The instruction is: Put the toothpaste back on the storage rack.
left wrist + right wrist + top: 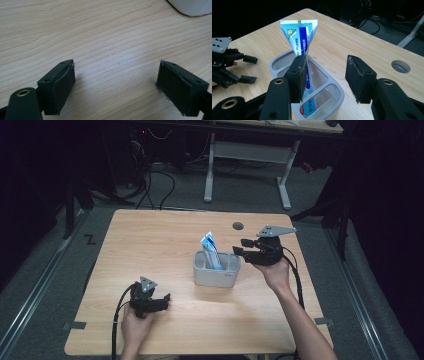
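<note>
Right gripper [325,77] hung over the grey holder [337,93], jaws spread apart, clamping nothing; the left pad [299,77] sat right beside the toothpaste tube [299,37], touching or nearly so, can't tell which. Tube stood upright in the holder, crimped end up, cap end down in one compartment, leaning slightly. In the high view the right gripper [250,249] was just right of the holder [216,276], the tube [211,251] poking out of the top.

Left gripper [115,80] had jaws wide apart too, empty, low over bare table [100,30], well apart from the holder; seen at [157,301] in the high view.

Judgement: step looked like release or grab of the tube at the holder. To do it well: keep both pads clear of the rim, move straight up along the tube's axis, don't drag sideways or the light holder may tip. Left gripper could steady the holder wall.
</note>
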A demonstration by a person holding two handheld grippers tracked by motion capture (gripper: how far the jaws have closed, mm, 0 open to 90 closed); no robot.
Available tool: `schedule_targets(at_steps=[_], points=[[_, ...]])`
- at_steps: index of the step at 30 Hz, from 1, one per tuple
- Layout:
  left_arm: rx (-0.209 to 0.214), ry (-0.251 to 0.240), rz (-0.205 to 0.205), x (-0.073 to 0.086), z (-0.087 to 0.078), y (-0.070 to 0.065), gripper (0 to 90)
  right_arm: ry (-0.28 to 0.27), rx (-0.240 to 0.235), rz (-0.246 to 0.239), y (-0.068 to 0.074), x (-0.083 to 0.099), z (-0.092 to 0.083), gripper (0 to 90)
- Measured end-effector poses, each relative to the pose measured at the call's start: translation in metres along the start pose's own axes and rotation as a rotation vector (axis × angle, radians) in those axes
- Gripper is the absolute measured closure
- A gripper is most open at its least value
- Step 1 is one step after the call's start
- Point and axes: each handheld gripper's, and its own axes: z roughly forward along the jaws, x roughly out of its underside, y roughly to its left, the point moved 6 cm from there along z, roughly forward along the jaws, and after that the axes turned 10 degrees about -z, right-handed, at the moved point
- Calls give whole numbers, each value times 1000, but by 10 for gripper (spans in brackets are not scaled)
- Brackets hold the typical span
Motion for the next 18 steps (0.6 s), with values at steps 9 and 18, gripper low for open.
schedule_targets(at_steps=[9,18], points=[[0,0,0,0,0,0,155,-11,20,16,-5,2,-10,520],[-1,2,2,0,0,0,155,-15,37,24,-9,3,-19,522]])
